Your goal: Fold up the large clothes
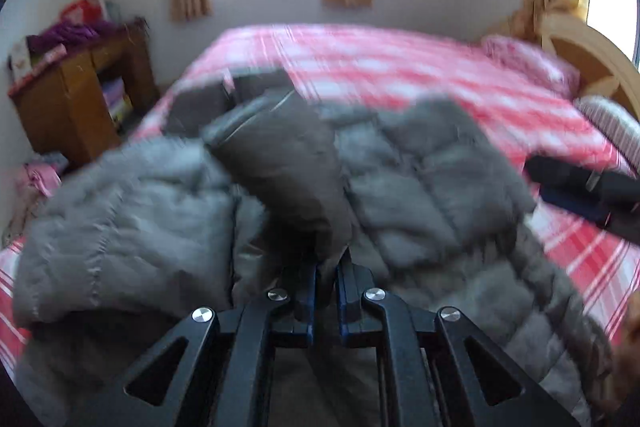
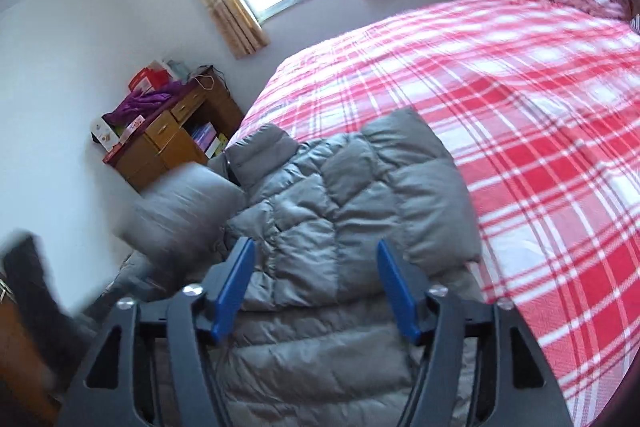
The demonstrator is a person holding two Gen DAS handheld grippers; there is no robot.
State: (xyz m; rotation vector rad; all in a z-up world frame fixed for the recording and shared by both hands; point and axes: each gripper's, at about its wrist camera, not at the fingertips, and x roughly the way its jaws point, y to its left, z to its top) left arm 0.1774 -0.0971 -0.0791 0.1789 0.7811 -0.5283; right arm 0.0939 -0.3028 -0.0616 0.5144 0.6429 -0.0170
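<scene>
A grey quilted puffer jacket [image 1: 420,179] lies spread on the bed's near left part, also seen in the right wrist view as the jacket [image 2: 340,195]. My left gripper [image 1: 326,267] is shut on a darker grey fold of it, which rises blurred from between the pads. My right gripper [image 2: 315,243] hovers over the jacket's lower body with its blue pads [image 2: 240,279] wide apart and nothing between them. A blurred grey sleeve [image 2: 180,211] is lifted at the jacket's left side. The jacket's near hem is hidden behind both gripper frames.
The bed [image 2: 540,147] has a red and white plaid cover and pink pillows [image 1: 528,63] near a wooden headboard [image 1: 592,59]. A cluttered wooden desk [image 2: 172,135] stands by the wall to the left. Dark items [image 1: 580,183] lie on the bed's right side.
</scene>
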